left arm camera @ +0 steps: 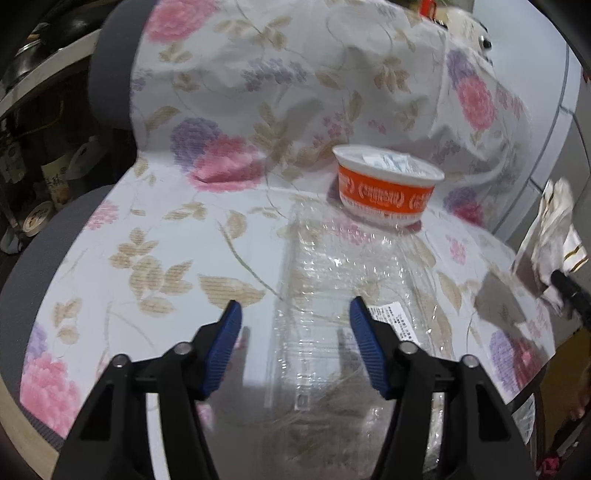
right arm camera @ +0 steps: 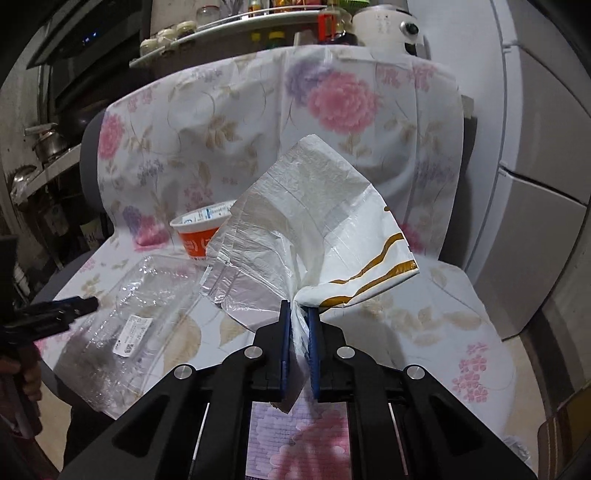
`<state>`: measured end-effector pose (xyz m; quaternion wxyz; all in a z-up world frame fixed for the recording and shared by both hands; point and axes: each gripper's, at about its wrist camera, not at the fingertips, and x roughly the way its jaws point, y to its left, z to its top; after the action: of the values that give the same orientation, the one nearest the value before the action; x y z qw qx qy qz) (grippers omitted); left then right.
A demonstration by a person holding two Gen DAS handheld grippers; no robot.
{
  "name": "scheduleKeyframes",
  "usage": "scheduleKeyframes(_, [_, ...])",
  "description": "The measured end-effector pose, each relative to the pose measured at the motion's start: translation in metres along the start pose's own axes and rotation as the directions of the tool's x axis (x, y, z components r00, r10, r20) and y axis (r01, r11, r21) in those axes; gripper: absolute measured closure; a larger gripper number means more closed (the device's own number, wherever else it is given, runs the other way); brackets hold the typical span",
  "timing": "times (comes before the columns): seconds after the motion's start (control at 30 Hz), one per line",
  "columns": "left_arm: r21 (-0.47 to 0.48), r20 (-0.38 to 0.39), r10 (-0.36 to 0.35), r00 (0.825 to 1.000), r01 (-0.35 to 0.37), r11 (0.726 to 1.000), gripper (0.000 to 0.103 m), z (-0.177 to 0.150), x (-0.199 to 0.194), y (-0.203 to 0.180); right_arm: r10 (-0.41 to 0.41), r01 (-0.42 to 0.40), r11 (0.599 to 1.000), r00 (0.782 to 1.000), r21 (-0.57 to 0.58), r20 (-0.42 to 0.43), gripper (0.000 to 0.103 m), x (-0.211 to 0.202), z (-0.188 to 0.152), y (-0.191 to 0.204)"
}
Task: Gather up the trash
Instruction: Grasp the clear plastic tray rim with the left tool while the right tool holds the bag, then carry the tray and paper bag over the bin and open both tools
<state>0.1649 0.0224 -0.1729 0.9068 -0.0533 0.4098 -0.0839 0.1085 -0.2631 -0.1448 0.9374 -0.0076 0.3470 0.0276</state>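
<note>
Holding the white plastic bag (right arm camera: 314, 221) pinched between its blue pads, our right gripper (right arm camera: 298, 314) has it clear of the seat. Our left gripper (left arm camera: 295, 314) hangs with jaws apart over the clear plastic container (left arm camera: 343, 295), gripping nothing. Behind that stands the orange cup (left arm camera: 384, 188). We judge that the bag's mouth should be spread before the container is pinched at its rim, since thin plastic may flex and slip. All rests on a chair (right arm camera: 88, 147) draped in floral cloth (left arm camera: 184, 240); kitchen shelves (right arm camera: 229, 26) stand behind.
</note>
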Motion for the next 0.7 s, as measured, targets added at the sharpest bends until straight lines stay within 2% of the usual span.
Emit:
scheduleKeyframes(0.13, [0.029,-0.06,0.014,0.998,-0.013,0.999,0.074,-0.002,0.018,-0.003,0.016,-0.016,1.0,1.0,-0.001,-0.014,0.094,0.001,-0.002,0.002])
scheduleKeyframes(0.17, [0.03,-0.067,0.016,0.998,-0.014,0.999,0.077,-0.003,0.022,-0.002,0.018,-0.018,1.0,1.0,0.001,-0.016,0.094,0.001,-0.002,0.003])
scheduleKeyframes(0.23, [0.036,-0.076,0.019,0.997,-0.016,0.999,0.092,-0.004,0.025,0.0,0.02,-0.02,1.0,1.0,0.004,-0.023,0.094,0.002,-0.004,0.004])
scheduleKeyframes(0.27, [0.031,-0.067,0.013,0.998,-0.01,0.999,0.095,-0.004,0.023,0.001,0.02,-0.02,1.0,1.0,0.006,-0.023,0.094,0.002,-0.003,0.005])
scheduleKeyframes(0.33, [0.009,-0.031,-0.027,0.999,0.027,1.0,0.098,-0.002,0.011,0.004,0.02,-0.02,1.0,1.0,0.004,-0.02,0.094,0.001,-0.003,0.006])
scheduleKeyframes(0.5, [0.011,0.076,-0.079,0.994,0.078,0.997,0.099,0.009,-0.026,-0.004,0.019,-0.019,1.0,1.0,0.003,0.002,0.094,-0.009,0.002,0.008])
scheduleKeyframes(0.7, [0.055,0.177,-0.164,0.971,0.157,0.986,0.099,0.019,-0.073,-0.033,-0.004,0.004,1.0,0.999,0.013,0.034,0.094,-0.035,0.004,0.001])
